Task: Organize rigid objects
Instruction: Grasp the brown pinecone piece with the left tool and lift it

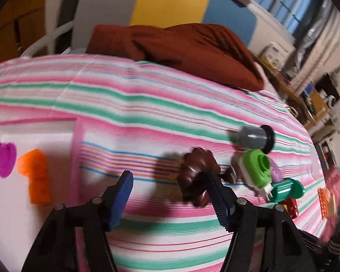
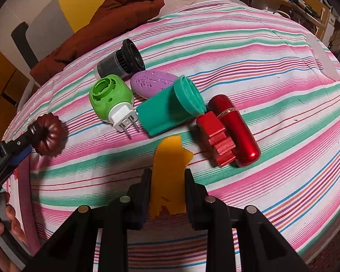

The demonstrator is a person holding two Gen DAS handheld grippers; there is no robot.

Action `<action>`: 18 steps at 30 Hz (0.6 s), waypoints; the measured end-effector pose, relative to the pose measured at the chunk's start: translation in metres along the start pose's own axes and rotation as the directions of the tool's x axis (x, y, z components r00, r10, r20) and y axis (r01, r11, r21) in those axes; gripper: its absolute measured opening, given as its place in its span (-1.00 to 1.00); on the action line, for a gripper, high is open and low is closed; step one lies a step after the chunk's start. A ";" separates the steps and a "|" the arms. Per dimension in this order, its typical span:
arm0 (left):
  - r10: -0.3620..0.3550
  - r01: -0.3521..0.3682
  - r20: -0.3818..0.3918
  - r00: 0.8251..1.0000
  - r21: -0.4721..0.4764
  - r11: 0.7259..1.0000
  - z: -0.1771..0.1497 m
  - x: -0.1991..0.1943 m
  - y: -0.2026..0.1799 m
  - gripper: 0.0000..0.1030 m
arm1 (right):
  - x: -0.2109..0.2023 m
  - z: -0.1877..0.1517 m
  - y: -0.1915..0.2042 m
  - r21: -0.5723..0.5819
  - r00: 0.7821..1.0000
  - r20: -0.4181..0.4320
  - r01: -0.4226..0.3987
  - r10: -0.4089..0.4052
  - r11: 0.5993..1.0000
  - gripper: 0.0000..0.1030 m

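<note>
Brown and fluted, the mould (image 1: 196,176) hangs on one finger of the left hand-held gripper (image 1: 170,195), whose jaws stand wide apart; whether it is hooked or merely resting cannot be told. The pink tray (image 1: 76,158) lies to the left on the striped bed (image 1: 147,104), already holding a magenta piece (image 1: 2,158) and an orange block (image 1: 35,176). The right hand-held gripper (image 2: 168,190) is clamped on a yellow piece (image 2: 168,176). Carrying the mould well likely means keeping that finger level and moving slowly, since a tilt could shed it short of the tray
</note>
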State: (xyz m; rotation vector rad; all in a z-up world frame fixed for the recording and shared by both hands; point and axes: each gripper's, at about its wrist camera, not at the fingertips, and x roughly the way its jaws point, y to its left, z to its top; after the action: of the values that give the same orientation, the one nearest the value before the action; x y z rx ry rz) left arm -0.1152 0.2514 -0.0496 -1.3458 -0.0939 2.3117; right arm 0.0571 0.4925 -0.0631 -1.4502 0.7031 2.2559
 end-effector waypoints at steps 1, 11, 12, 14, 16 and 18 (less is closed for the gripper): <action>-0.002 0.002 -0.004 1.000 -0.006 1.000 -0.001 -0.002 0.001 0.32 | 0.000 0.000 0.000 -0.002 1.000 0.000 0.002 -0.002 1.000 -0.48; 0.060 -0.084 0.122 0.991 0.200 0.976 -0.020 -0.015 -0.030 0.82 | 0.003 0.001 0.003 -0.004 1.000 0.000 0.004 -0.004 1.000 -0.48; 0.066 -0.094 0.132 0.989 0.215 0.972 -0.018 -0.015 -0.034 0.82 | 0.004 0.001 0.003 -0.005 1.000 0.000 0.005 -0.005 1.000 -0.48; 0.083 -0.124 0.171 0.982 0.247 0.961 -0.014 -0.013 -0.041 0.82 | 0.004 0.002 0.003 -0.005 1.000 0.000 0.004 -0.004 1.000 -0.48; 0.111 -0.170 0.215 0.970 0.278 0.945 -0.009 -0.009 -0.047 0.68 | 0.004 0.002 0.003 -0.001 1.000 -0.001 0.002 -0.002 1.000 -0.48; 0.153 -0.221 0.235 0.960 0.298 0.928 -0.005 -0.004 -0.050 0.57 | 0.004 0.002 0.002 0.001 1.000 -0.002 -0.001 0.001 1.000 -0.48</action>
State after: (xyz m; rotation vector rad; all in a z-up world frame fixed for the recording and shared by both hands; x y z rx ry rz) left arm -0.0923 0.2934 -0.0351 -0.9833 0.3498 2.4864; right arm 0.0529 0.4919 -0.0661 -1.4517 0.7054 2.2549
